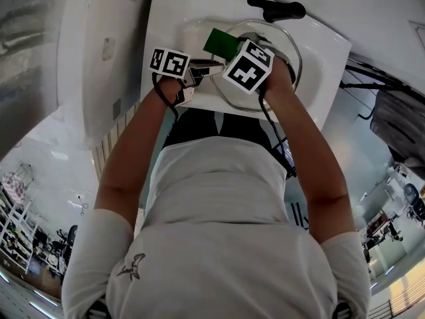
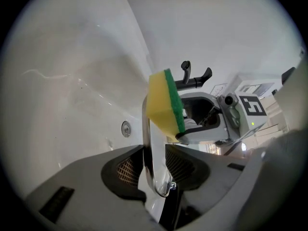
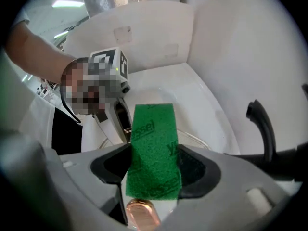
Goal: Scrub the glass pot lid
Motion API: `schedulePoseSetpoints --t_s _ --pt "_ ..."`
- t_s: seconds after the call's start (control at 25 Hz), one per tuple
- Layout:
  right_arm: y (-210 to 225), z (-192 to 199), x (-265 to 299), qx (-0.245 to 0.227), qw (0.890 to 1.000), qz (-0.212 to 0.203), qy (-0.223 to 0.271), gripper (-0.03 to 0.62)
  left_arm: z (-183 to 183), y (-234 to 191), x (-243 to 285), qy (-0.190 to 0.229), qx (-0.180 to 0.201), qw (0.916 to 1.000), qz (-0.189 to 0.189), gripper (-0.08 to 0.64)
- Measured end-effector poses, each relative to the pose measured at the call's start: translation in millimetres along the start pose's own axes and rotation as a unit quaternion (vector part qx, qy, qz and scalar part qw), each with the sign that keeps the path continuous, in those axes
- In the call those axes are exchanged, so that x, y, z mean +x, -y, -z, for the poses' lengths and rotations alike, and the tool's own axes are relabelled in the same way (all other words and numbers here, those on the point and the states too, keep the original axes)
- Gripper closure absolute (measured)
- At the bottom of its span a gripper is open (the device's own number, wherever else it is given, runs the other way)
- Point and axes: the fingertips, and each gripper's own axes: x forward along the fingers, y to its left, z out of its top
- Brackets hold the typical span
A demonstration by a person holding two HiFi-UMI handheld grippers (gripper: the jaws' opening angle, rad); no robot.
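Observation:
The glass pot lid (image 1: 287,45) with its metal rim is held over the white sink basin. My left gripper (image 1: 204,69) is shut on the rim, which shows edge-on between the jaws (image 2: 151,148) of the left gripper (image 2: 155,177). My right gripper (image 1: 232,49) is shut on a yellow and green sponge (image 1: 220,42). In the left gripper view the sponge (image 2: 166,105) lies against the lid's face near its upper edge. In the right gripper view the sponge's green side (image 3: 154,148) fills the gap of the right gripper (image 3: 154,177), with the lid rim (image 3: 192,139) behind.
A black faucet (image 1: 275,8) stands at the far edge of the white sink (image 1: 332,52); it also shows as a faucet (image 2: 195,78) behind the sponge. A round overflow fitting (image 2: 126,128) sits in the basin wall. A white panel lies left of the sink.

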Motion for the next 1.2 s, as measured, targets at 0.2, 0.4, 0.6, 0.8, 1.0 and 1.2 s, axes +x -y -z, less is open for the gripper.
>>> schedulePoseSetpoints --t_s 0.2,0.4,0.6,0.8,1.0,1.2 --pt "-20 11 -6 0.075 0.997 0.015 0.025 0.298 0 0 -1 -0.002 0.003 1.0000 0.001 0.424" --pt "-33 25 -16 0.158 0.985 0.042 0.062 0.299 2 2 2 -0.008 0.007 0.9999 0.001 0.425" --pt "-51 41 -22 0.183 0.977 0.061 0.085 0.301 1 1 3 -0.011 0.007 0.9999 0.001 0.425" --pt "-73 58 -24 0.174 0.979 0.064 0.089 0.302 1 1 3 -0.014 0.004 0.9999 0.001 0.424" --pt "-102 84 -19 0.117 0.989 0.072 0.056 0.302 1 2 5 -0.017 0.007 0.9998 -0.001 0.425" --pt "-120 132 -19 0.111 0.992 0.060 0.018 0.302 1 1 6 -0.017 0.005 0.9998 -0.002 0.425"
